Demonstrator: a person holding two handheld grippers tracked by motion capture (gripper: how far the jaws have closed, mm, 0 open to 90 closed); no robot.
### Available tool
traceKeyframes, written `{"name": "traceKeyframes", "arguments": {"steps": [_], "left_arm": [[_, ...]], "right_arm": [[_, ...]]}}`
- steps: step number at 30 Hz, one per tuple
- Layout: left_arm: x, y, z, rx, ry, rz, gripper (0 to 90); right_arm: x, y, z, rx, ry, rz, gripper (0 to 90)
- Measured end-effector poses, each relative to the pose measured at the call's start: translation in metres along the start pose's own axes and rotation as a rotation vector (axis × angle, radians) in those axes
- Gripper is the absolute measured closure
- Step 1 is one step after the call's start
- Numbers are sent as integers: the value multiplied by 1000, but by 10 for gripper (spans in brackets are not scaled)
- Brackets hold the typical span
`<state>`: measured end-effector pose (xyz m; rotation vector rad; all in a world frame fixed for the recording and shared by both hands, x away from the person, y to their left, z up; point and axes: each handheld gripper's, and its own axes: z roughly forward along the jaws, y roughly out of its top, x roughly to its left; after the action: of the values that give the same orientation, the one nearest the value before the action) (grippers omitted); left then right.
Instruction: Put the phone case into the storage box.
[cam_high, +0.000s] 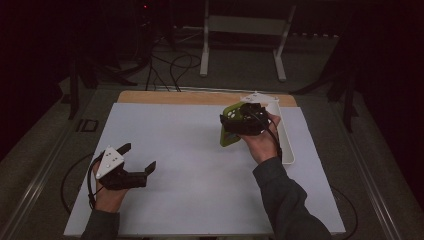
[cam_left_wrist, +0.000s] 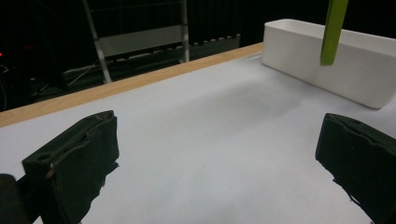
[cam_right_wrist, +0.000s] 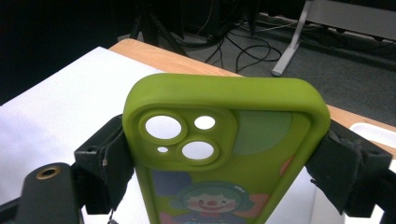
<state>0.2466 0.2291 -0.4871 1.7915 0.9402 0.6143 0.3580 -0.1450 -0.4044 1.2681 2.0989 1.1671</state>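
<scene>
The green case (cam_right_wrist: 224, 140) sits clamped across its width in my right tongs (cam_high: 246, 120), jaws pressed on its two long sides just below the camera cutouts. I hold it up off the table near the far right corner, long axis roughly upright, the cutout end topmost and the clown print facing my right camera. The white bin (cam_high: 285, 131) lies just beyond and to the right of it, running along the right edge; in the left gripper view the case's lower end hangs in front of the bin's near wall. So the bin is the closest place to set it down, I judge, and my right hand is the one already there.

My left tongs (cam_high: 138, 159) rest wide open and empty near the near left corner, well apart from the case.

The table (cam_high: 190, 150) is a plain white sheet with a wooden strip along the far edge. Beyond, a dark room, cables on the floor and a white frame stand (cam_high: 245, 30).
</scene>
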Motion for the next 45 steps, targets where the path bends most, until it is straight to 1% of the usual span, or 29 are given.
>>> {"name": "traceKeyframes", "arguments": {"steps": [18,20,45], "left_arm": [[3,-9,-6,-8,27,-4,0],[4,-10,-7,-3,29,-4,0],[8,-19,-10,-3,39,-15,0]], "right_arm": [[-8,3,-1,-2,-25,14,153],[-10,3,-2,-1,-28,17,153],[-20,3,-1,-4,-53,38,153]]}}
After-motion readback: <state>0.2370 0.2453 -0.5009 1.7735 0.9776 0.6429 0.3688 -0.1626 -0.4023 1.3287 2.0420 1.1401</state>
